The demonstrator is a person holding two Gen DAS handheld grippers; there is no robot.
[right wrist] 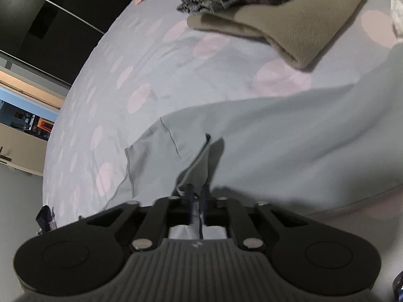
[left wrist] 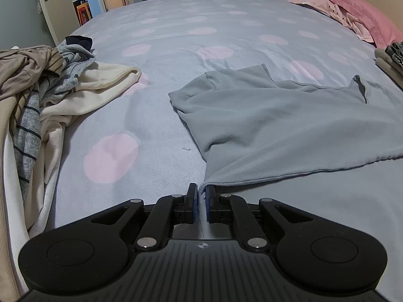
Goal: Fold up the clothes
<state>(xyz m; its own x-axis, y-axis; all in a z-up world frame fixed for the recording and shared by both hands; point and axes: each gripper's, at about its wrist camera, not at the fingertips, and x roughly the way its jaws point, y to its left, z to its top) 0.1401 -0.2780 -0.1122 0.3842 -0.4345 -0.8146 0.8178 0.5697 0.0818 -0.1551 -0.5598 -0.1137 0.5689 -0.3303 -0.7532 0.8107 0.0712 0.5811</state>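
A pale grey-blue garment (left wrist: 282, 123) lies spread on the bed, with a sleeve toward the far left. My left gripper (left wrist: 200, 191) is shut on its near hem corner, low over the bedspread. In the right wrist view the same garment (right wrist: 289, 146) fills the middle. My right gripper (right wrist: 197, 191) is shut on a raised fold of its edge, lifted a little off the bed.
The bedspread (left wrist: 176, 37) is grey with pink dots. A pile of unfolded clothes (left wrist: 42, 83) lies at the left edge. Folded clothes (right wrist: 277, 17) are stacked at the right. Pink pillows (left wrist: 352, 12) lie at the far right. A door stands open at far left.
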